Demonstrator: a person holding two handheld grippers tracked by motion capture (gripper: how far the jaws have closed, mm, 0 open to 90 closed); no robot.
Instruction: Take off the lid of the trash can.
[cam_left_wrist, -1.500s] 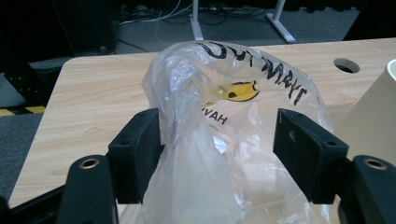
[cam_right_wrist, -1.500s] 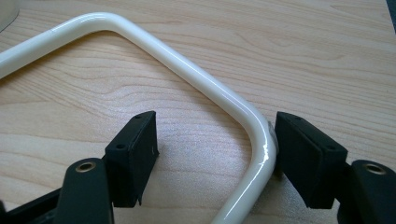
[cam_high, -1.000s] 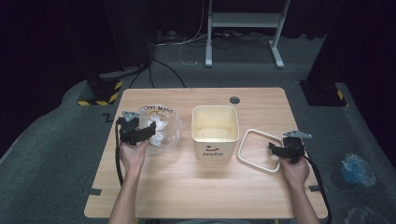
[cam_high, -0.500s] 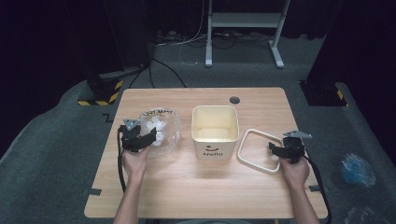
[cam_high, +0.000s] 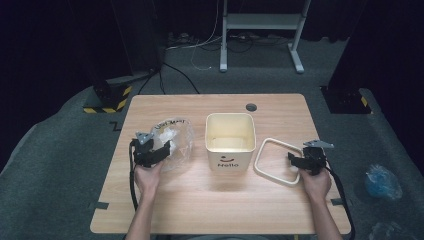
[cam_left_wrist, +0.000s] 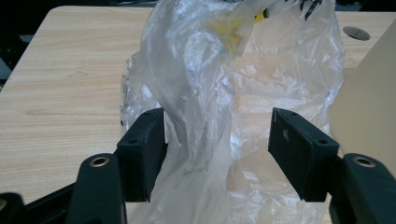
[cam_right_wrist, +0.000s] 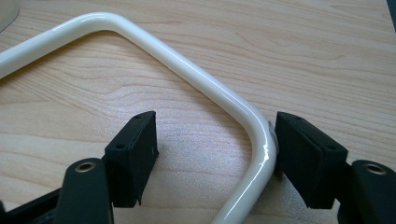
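Plastic bag (cam_left_wrist: 224, 93) bunched upright between parted left gripper (cam_left_wrist: 219, 154), right gripper (cam_right_wrist: 215, 158) apart astride ring (cam_right_wrist: 187, 70)

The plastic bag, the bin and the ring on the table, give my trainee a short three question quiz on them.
1. True or false: the cream bin stands between the plastic bag and the cream ring.
2. What lies between the left hand-held gripper jaws?
A. the ring
B. the bag
C. nothing
3. What word is printed on the bin's front?

Key: 1 true. 2 B. 3 Hello.
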